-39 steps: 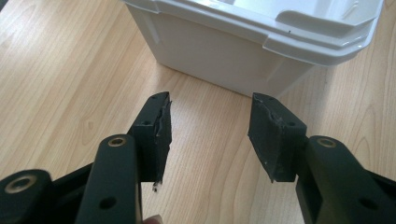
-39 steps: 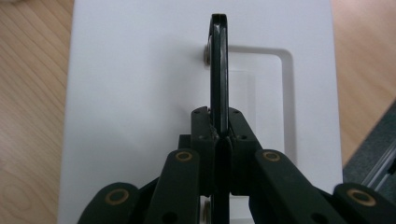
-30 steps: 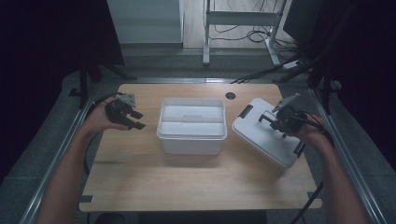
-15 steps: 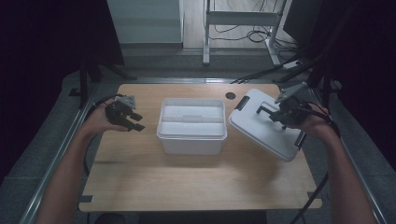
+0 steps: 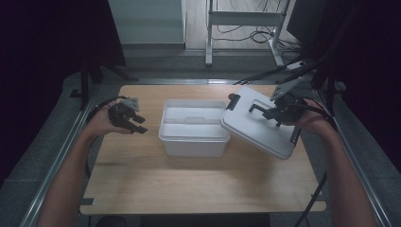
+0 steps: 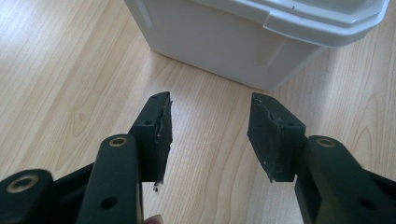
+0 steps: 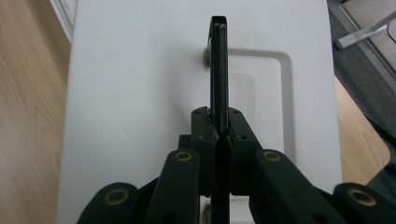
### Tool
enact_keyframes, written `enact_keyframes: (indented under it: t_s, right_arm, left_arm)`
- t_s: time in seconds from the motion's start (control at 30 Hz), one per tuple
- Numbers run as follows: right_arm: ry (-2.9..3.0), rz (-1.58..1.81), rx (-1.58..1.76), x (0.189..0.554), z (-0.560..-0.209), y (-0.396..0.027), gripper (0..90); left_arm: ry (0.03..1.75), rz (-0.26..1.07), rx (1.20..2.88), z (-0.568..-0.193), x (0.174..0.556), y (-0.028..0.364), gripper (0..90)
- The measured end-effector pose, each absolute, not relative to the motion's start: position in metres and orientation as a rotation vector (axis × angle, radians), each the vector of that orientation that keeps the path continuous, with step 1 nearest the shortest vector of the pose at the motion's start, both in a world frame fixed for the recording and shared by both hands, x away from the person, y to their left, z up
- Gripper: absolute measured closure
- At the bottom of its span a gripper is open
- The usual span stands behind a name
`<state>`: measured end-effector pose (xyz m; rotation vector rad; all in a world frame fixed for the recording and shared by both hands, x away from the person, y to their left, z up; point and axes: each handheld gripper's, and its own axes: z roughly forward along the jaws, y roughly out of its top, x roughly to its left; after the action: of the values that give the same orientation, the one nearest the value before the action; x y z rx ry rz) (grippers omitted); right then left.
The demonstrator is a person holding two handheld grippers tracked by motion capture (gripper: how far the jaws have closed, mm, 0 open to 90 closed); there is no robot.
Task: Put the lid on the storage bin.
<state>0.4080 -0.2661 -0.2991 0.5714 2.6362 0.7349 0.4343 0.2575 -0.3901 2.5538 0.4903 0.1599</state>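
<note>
**Lid lifted by its handle, not yet on the box**

The right gripper [image 7: 219,133] has its jaws clamped on the thin black handle [image 7: 218,70] of the flat white plastic lid [image 5: 257,120], carrying it tilted in the air, its lower-left edge just beside the right rim of the open white rectangular plastic box [image 5: 194,126]. The left gripper [image 6: 208,128] hovers with jaws wide and nothing between them over the pale wooden table [image 5: 189,184], left of the box. By my judgement the pick-up is finished; aligning, lowering and seating the lid remain.
</note>
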Motion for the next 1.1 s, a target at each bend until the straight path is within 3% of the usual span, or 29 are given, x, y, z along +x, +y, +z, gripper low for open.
enact_keyframes:
  t_s: [1.1]
  right_arm:
    - [2.73, 0.741, 0.359, 0.435, -0.291, -0.183, 83.3]
  left_arm:
    - [0.501, 0.144, 2.537, -0.403, 0.432, 0.265, 50.5]
